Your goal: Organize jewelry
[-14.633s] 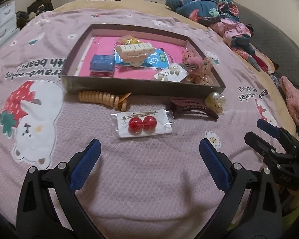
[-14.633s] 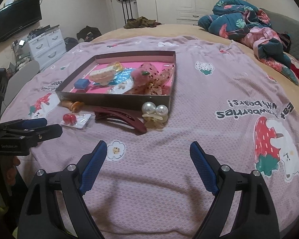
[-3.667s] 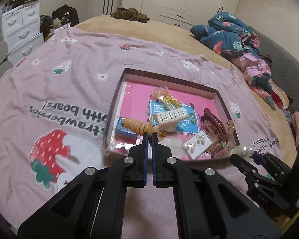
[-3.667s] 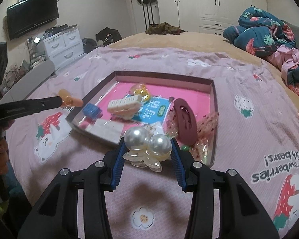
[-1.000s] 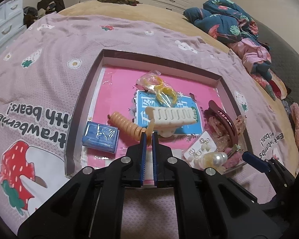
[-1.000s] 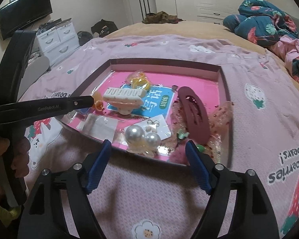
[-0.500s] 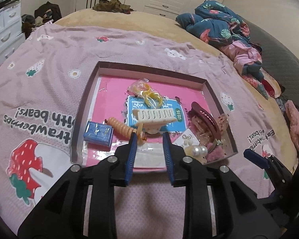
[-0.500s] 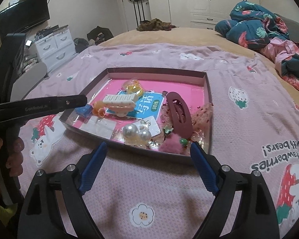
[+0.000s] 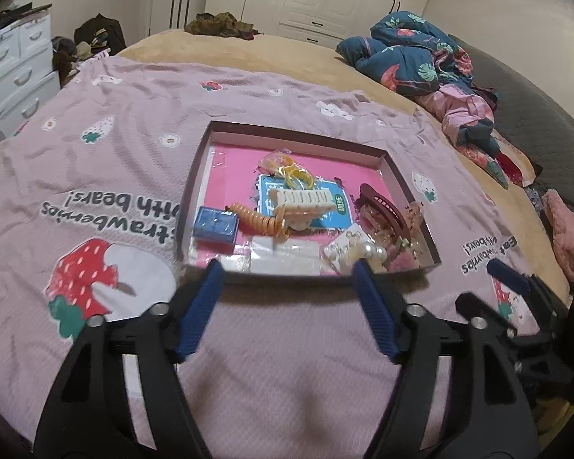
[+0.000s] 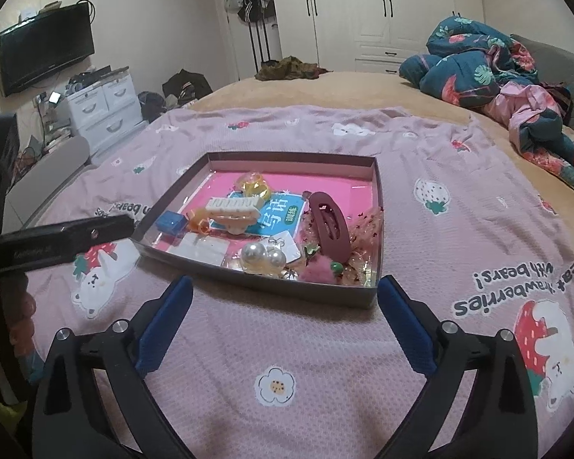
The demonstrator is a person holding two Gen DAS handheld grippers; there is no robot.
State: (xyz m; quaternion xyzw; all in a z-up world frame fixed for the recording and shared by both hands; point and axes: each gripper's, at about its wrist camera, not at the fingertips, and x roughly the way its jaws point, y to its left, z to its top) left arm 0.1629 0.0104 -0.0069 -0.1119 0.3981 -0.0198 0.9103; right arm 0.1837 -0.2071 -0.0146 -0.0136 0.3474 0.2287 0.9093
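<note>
Left gripper [image 9: 289, 267]: jaws spread wide and just been opening, nothing between the blue pads, which hang over the blanket just short of the tray's near wall.
Right gripper [image 10: 285, 287]: jaws as wide as they go and just been opening, empty; the pads frame the near wall of the tray without touching it.
Tray [image 10: 287, 158]: shallow brown box with a pink floor, flat on the blanket, holding all the jewelry in sight.
Coil [image 9: 258, 222]: orange spiral hair tie, lying in the tray between the blue box and the comb clip, free of the left pads.
Blue box [image 9: 215, 225]: small, at the tray's near left part, just beside the coil.
Comb clip [image 9: 301, 201]: cream claw clip on a blue card in the middle of the tray.
Yellow rings [image 9: 287, 166]: in a clear bag, behind the comb clip.
Maroon clip [image 10: 330, 227]: long oval clip, right part of the tray, lying on sequinned fabric.
Pearls [image 10: 264, 256]: two large pearls on a pale clip at the near wall, beside an earring card.
White card [image 9: 285, 258]: flat packet along the near wall, left of the pearls.
Blanket [image 10: 440, 206]: lilac with strawberry-and-bear prints, spread over the bed under the tray.
Quilt [image 10: 478, 65]: dark floral bundle at the far right of the bed.
</note>
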